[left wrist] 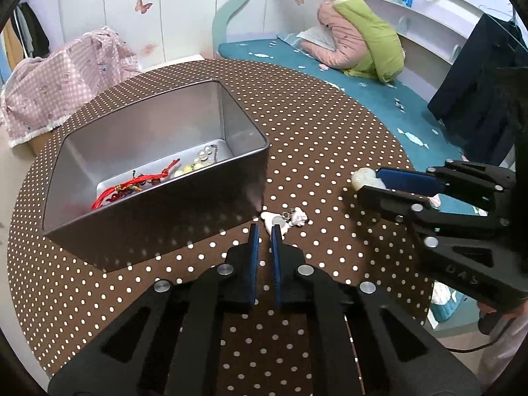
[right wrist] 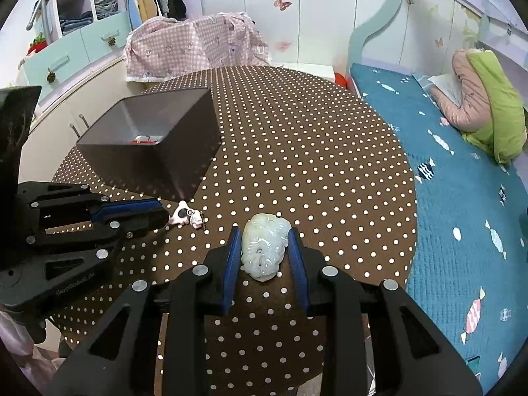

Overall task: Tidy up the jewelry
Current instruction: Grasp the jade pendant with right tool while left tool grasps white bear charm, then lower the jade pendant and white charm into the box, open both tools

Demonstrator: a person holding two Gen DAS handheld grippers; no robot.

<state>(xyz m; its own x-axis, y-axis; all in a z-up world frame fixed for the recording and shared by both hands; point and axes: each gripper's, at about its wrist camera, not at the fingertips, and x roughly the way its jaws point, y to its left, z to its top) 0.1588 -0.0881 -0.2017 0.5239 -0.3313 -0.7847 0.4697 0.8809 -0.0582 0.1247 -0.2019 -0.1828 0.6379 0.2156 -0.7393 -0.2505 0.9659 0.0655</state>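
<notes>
A small pink-and-white charm (left wrist: 298, 219) with a silver ring lies on the dotted tablecloth beside the near corner of an open metal tin (left wrist: 158, 217). My left gripper (left wrist: 265, 227) is shut on the charm's near edge. Seen from the right wrist, the left gripper (right wrist: 165, 213) touches the charm (right wrist: 181, 214) with its tips. My right gripper (right wrist: 264, 231) is shut on a pale carved jade pendant (right wrist: 262, 250) and holds it just above the table. From the left wrist, the right gripper (left wrist: 368, 183) and the pendant (left wrist: 363, 178) show at the right. Inside the tin lie a red cord bracelet (left wrist: 132, 188) and pearl beads (left wrist: 198, 161).
The round table (left wrist: 330, 132) has a brown cloth with white dots. A teal bed (right wrist: 462, 198) with pillows (right wrist: 485, 92) runs along its right side. A pink checked cloth (right wrist: 191, 49) covers something behind the table. A dark garment (left wrist: 478, 82) hangs at the right.
</notes>
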